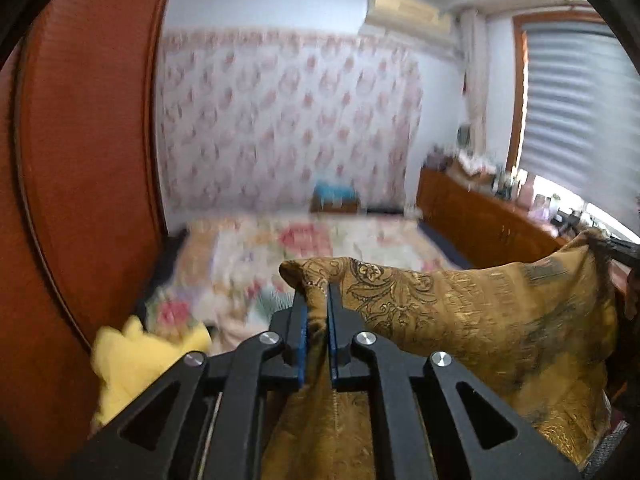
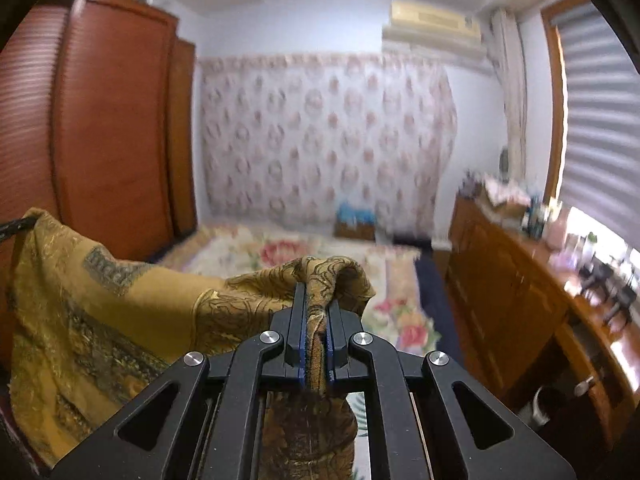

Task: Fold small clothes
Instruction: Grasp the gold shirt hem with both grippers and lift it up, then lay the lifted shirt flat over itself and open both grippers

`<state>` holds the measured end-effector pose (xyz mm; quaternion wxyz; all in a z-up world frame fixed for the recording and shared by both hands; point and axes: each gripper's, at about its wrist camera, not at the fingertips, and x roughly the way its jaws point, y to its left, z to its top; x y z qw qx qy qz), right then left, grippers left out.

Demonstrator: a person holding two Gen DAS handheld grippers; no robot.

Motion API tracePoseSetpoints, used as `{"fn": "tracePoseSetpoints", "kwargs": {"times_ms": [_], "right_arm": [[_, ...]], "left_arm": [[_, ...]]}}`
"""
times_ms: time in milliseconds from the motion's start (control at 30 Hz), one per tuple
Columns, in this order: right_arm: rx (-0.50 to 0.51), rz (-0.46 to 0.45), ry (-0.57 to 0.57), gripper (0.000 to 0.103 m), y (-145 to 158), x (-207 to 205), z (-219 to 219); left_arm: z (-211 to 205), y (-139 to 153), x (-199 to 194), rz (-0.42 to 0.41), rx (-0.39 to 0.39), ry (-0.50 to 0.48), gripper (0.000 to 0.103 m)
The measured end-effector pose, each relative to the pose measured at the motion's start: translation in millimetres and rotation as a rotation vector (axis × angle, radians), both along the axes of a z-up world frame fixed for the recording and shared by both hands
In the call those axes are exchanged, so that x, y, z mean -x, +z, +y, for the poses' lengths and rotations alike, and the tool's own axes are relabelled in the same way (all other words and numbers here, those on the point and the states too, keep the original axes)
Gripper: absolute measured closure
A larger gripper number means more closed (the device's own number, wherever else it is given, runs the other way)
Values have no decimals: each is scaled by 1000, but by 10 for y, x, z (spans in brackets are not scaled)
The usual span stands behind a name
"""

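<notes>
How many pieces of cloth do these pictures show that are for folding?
2. The golden patterned cloth hangs between the left gripper and the right gripper, both shut on it. A yellow cloth lies on the bed. Others may be hidden.

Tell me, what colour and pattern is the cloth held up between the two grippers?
Mustard-gold cloth with dark ornate floral scrollwork, clearest in the left wrist view.

Left gripper point(image 1: 318, 304) pinching cloth point(image 1: 460, 312) between nearly closed jaws, right gripper point(image 2: 317, 304) clamping its other corner, both tilting slightly downward
</notes>
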<state>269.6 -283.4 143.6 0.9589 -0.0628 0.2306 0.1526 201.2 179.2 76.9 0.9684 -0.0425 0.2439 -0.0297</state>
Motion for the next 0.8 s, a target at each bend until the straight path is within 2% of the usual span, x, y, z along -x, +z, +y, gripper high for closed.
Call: {"fn": "tracePoseSetpoints", "kwargs": {"times_ms": [67,167,233,333,433,567,700,800], "right_arm": [[36,99,-22,86,-394,-291,53],[70,184,-88,70,-832,-524,34],[53,204,-83,61,-993,-495,-13],[49,219,-58,50,-1123,-345,-54],[22,241,-32,45,-1227,-138,-41],[-1,294,-7,44,-1504,207,-27],[2,350,-23,44,-1801,434,-63],[27,345,-44,44,-1923,561,-78]], "left_arm": [[-23,-248,-99,64,6,-13,93],[-147,-485,36,102,-5,-22,79],[-229,-550,158,117,-20,-21,72],[-328,-603,291,137,-33,-30,68],[-345,-668,530,147,-12,-45,67],[-413,-816,776,164,0,-51,66],[-385,-947,831,196,10,-53,66],[-398,-1070,921,228,17,-53,66]]}}
